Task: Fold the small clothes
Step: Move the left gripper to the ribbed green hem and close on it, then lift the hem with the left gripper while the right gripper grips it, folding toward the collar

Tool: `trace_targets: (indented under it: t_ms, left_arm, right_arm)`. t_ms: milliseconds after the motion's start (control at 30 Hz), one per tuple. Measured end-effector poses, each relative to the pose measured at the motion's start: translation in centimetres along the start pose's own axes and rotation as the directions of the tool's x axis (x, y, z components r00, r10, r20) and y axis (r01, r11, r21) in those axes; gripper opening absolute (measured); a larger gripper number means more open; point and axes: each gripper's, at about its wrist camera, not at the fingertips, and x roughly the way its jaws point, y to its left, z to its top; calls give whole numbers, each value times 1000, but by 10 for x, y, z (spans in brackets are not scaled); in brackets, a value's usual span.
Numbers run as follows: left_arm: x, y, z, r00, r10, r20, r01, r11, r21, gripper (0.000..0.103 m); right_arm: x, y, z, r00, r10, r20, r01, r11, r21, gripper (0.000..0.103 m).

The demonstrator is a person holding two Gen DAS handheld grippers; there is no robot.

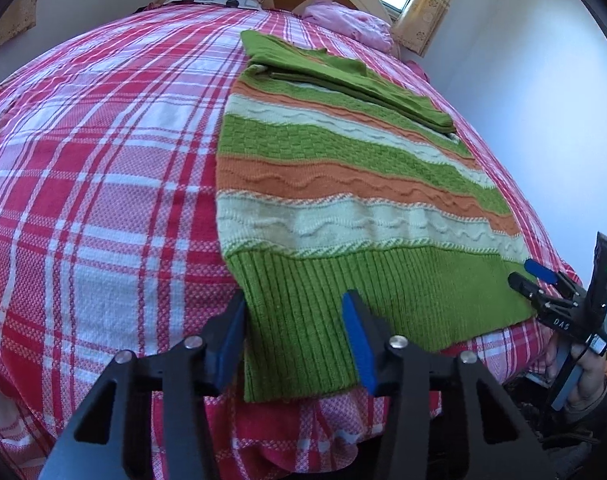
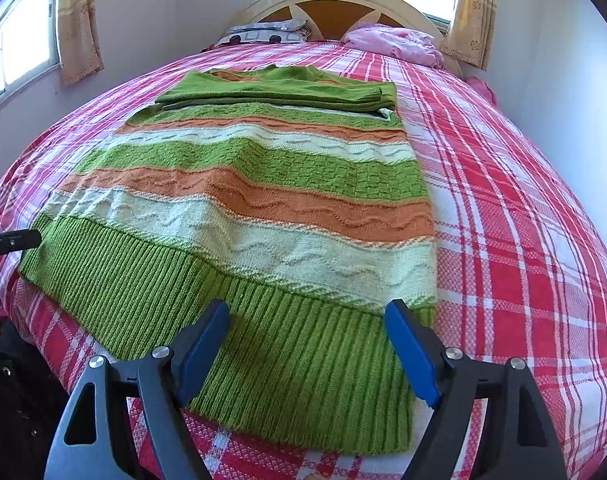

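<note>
A knitted sweater [image 1: 343,184] [image 2: 263,200] in green, orange and cream stripes lies flat on the bed, its green sleeves folded across the upper part. Its ribbed green hem reaches the near bed edge. My left gripper [image 1: 293,300] stands half open astride the hem's left corner. The rib lies flat between the blue pads, not pinched. My right gripper [image 2: 308,308] is wide open over the hem's right corner and also shows in the left wrist view [image 1: 529,276]. One black finger of the left gripper [image 2: 11,242] shows at the hem's far left.
A red, white and pink plaid cover [image 1: 103,200] [image 2: 523,240] spreads over the bed. A patterned pillow [image 2: 263,30] and a pink cloth [image 2: 395,42] lie by the headboard [image 2: 335,0]. Curtained windows and walls stand around. A person's hand [image 1: 587,376] holds the right gripper's handle.
</note>
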Motion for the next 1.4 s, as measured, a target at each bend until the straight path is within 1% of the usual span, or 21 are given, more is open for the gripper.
trace_targets:
  t_ms: [100, 167, 200, 233, 300, 400, 500, 633, 667, 700, 767, 800, 833, 867, 900, 933, 967, 1067, 1167, 1300, 1400]
  left_arm:
    - [4, 2, -2, 1000, 5, 15, -5, 1000, 4, 39]
    - [3, 4, 0, 1000, 0, 17, 0, 1000, 0, 34]
    - [3, 4, 1, 1000, -7, 13, 7, 1000, 3, 16]
    - [2, 4, 1, 1000, -25, 3, 25, 1000, 4, 11]
    - [-1, 3, 1, 999, -35, 21, 35, 999, -2, 11]
    - [-2, 0, 0, 999, -36, 24, 35, 999, 24, 11]
    - [2, 4, 0, 999, -38, 8, 38, 999, 4, 11]
    - [6, 8, -2, 999, -38, -1, 38, 999, -25, 16]
    - [7, 9, -2, 999, -36, -5, 36, 999, -29, 20]
    - [7, 9, -2, 999, -35, -9, 35, 999, -34, 27]
    - [8, 10, -4, 999, -48, -9, 48, 998, -40, 28]
    - [9, 10, -4, 999, -53, -10, 53, 998, -41, 30]
    - [9, 11, -5, 998, -65, -11, 64, 997, -43, 31]
    - [9, 11, -5, 997, -74, -9, 74, 996, -44, 30]
    - [8, 11, -5, 995, -96, -11, 95, 995, -37, 17]
    - [7, 10, -4, 992, -122, -18, 121, 992, -20, 10]
    - [4, 9, -3, 992, -129, -8, 129, 992, -9, 10]
    - [-11, 9, 4, 985, -164, 44, 164, 986, 11, 10]
    - [-23, 14, 13, 979, -181, 91, 181, 983, 10, 10]
    - [-24, 18, 23, 975, -200, 97, 202, 979, -8, 10]
    - [-25, 17, 30, 969, -224, 102, 226, 974, -12, 10]
  right_arm:
    - [-8, -11, 1, 1000, 0, 9, 0, 999, 44, 81]
    - [-17, -28, 1, 1000, 10, 17, -12, 994, 109, 81]
    - [-20, -35, 1, 1000, 9, 20, -11, 991, 134, 81]
    - [-25, -46, -2, 1000, -3, 27, -2, 985, 174, 81]
    - [-31, -61, -7, 999, -26, 23, 20, 974, 225, 81]
    - [-35, -78, -18, 999, -38, -6, 38, 962, 271, 81]
    - [-37, -86, -30, 1000, -13, -27, 21, 950, 311, 80]
    - [-39, -80, -30, 998, 59, -8, -53, 944, 326, 69]
    - [-37, -77, -30, 997, 79, -7, -73, 943, 325, 66]
    - [-36, -73, -30, 994, 106, -9, -97, 941, 324, 65]
    - [-28, -66, -34, 987, 157, -30, -138, 935, 327, 59]
    - [-25, -64, -33, 987, 159, -32, -140, 933, 332, 59]
    - [-25, -61, -34, 989, 145, -25, -129, 936, 329, 56]
    - [-26, -58, -34, 989, 146, -26, -130, 940, 316, 41]
    - [-26, -57, -33, 987, 160, -22, -145, 939, 312, 24]
    - [-25, -57, -34, 981, 194, -14, -179, 928, 326, 9]
    - [-26, -60, -36, 973, 231, 12, -221, 910, 352, 8]
    - [-35, -66, -36, 961, 262, 85, -275, 889, 365, 6]
    - [-49, -70, -34, 938, 295, 181, -343, 864, 369, 5]
    - [-52, -71, -31, 925, 311, 221, -374, 849, 372, 5]
    - [-55, -74, -25, 908, 333, 254, -411, 826, 387, 5]
